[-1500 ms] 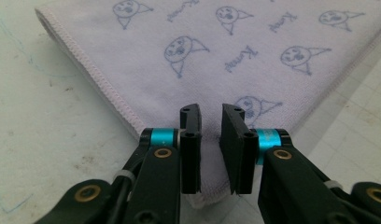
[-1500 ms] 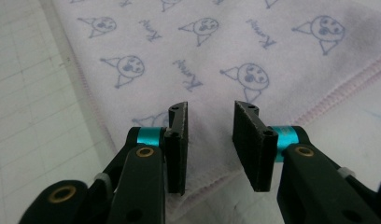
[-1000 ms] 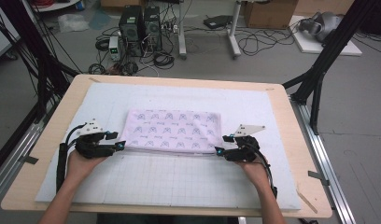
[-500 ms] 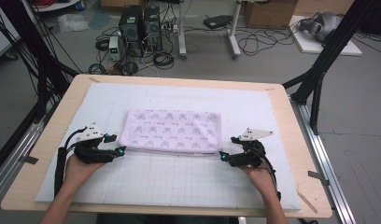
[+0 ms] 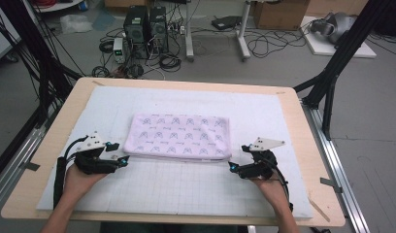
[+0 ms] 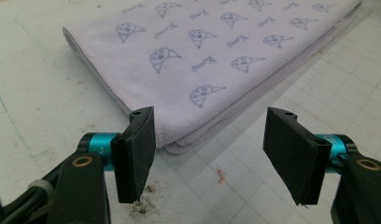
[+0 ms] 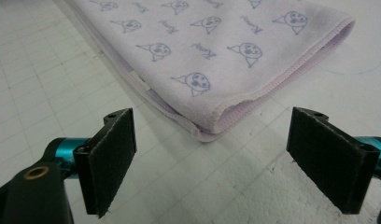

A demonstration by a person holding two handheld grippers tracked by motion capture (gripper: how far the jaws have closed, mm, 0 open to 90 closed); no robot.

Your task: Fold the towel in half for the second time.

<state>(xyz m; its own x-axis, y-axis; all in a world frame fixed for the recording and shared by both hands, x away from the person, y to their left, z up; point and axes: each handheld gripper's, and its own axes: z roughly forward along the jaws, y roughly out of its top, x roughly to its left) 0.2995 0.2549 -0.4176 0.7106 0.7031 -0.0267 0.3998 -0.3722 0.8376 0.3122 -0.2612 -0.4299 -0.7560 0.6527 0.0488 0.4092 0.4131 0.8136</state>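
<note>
Now | 1 folded towel (image 5: 179, 136) | 2 grippers: L gripper (image 5: 124, 158) & R gripper (image 5: 233, 166) jaws apart (just been opening), nothing between.

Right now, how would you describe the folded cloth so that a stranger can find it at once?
Look at the wooden table with the white gridded mat on it. The cloth lies folded in the mat's middle, between the two open grippers. It is pale lilac, printed with small cartoon faces, the mat's one soft thing.

White gridded mat (image 5: 186, 189), wooden table (image 5: 303, 126) — computer towers (image 5: 146, 24), cables (image 5: 273, 43)
</note>
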